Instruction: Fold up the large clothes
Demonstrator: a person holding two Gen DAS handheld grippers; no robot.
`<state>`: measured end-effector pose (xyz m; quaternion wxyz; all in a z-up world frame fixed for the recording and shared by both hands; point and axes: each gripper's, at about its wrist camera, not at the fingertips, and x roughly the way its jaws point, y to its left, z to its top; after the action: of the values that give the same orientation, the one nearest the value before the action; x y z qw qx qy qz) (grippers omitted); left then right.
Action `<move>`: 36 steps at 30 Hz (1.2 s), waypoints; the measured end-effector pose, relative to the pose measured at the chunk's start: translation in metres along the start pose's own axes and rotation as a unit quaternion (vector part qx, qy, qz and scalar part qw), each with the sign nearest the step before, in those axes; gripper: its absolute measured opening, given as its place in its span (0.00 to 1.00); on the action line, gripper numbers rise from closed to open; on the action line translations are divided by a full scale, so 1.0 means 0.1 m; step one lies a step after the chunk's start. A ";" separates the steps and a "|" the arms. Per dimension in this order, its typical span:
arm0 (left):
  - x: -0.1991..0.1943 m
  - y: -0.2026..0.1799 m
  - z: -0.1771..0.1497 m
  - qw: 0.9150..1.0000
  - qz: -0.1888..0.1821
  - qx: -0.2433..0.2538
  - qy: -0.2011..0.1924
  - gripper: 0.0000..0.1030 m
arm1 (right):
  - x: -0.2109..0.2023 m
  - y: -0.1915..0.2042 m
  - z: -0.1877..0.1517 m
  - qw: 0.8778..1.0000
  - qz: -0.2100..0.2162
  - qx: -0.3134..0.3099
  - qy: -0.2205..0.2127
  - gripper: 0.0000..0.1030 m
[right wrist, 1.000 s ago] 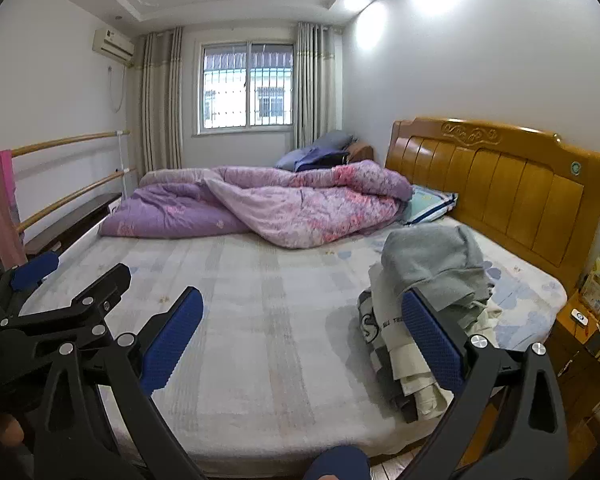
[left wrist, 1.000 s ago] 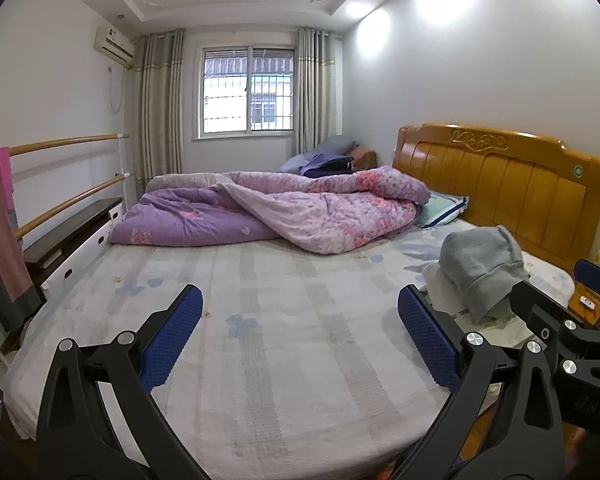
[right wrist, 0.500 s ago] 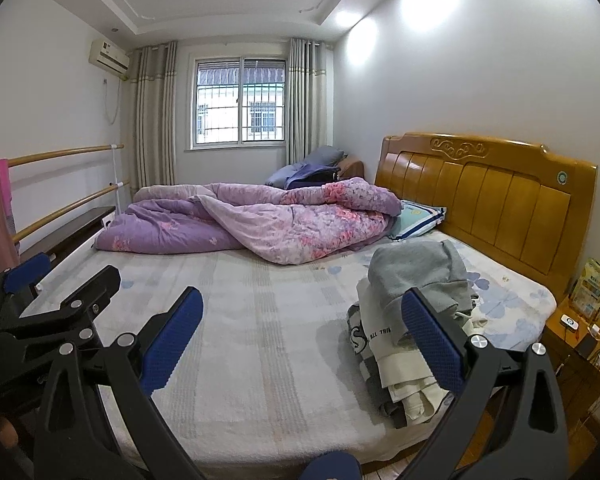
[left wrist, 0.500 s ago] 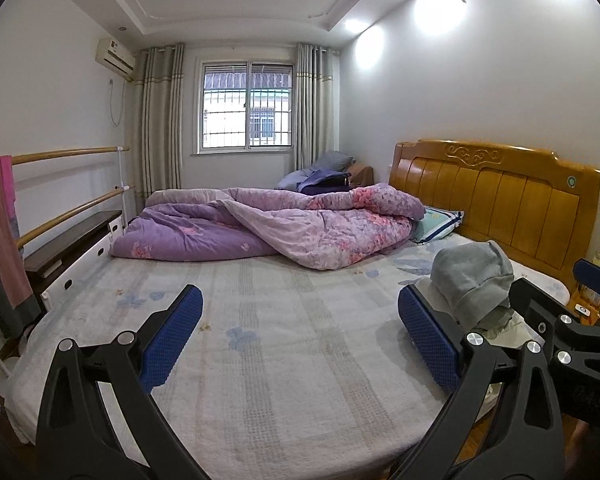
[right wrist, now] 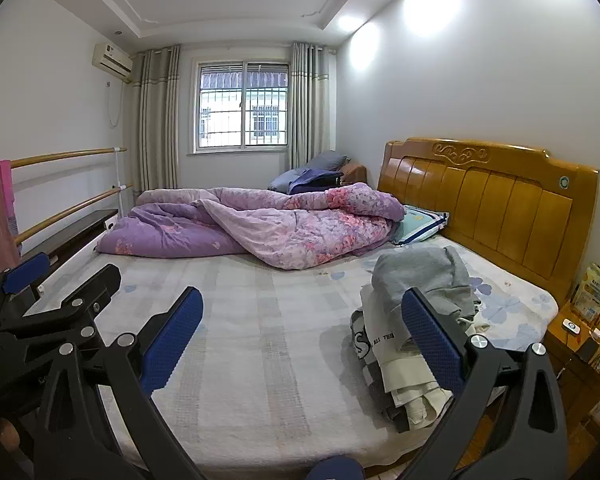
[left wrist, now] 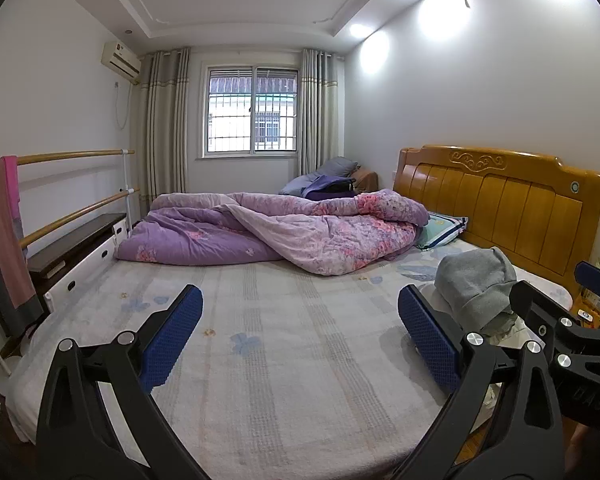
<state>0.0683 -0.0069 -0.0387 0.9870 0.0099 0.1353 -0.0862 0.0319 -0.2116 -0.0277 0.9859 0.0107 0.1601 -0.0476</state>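
While both grippers hang in the air above the near edge of the bed, nothing is being held.

Left gripper: the left gripper has its two blue pads spread wide apart, and only bare sheet shows between them.

Right gripper: the right gripper is spread wide too, with nothing between its pads.

Clothes: the pile of clothes sits on the bed at the near edge, toward the corner by the wooden headboard.

Top of pile: a gray piece lies bunched on top, with white and dark pieces under it.

Which way: the pile lies ahead and to the right of both grippers.

Nearer gripper: the right gripper looks nearer, because its right pad sits just in front of the pile in its own view.

Long way of the pile: it seems to run from the near edge toward the far side of the bed, but the heap is lumpy, so this is hard to tell.

Open room: the middle of the bed is bare sheet, a good spot to spread a piece out.

Far side: a purple quilt is piled along the far edge, well apart from the clothes.

Next move, my guess: the right gripper goes right and down to pinch the gray piece.
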 end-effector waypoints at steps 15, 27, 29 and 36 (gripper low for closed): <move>0.03 0.00 0.00 1.000 0.002 0.000 0.003 0.95 | 0.06 -0.05 0.03 1.000 0.006 0.002 0.004 0.93; 0.07 0.01 0.01 1.000 0.000 0.000 0.008 0.95 | 0.09 -0.07 0.03 1.000 0.006 0.002 0.005 0.93; 0.07 0.01 0.01 1.000 0.001 0.001 0.007 0.95 | 0.09 -0.07 0.03 1.000 0.006 0.002 0.006 0.93; 0.09 0.01 0.01 1.000 0.000 0.001 0.007 0.95 | 0.10 -0.07 0.03 1.000 0.006 0.002 0.007 0.93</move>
<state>0.0769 -0.0072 -0.0398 0.9860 0.0120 0.1423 -0.0860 0.0417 -0.2195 -0.0285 0.9850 0.0138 0.1666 -0.0415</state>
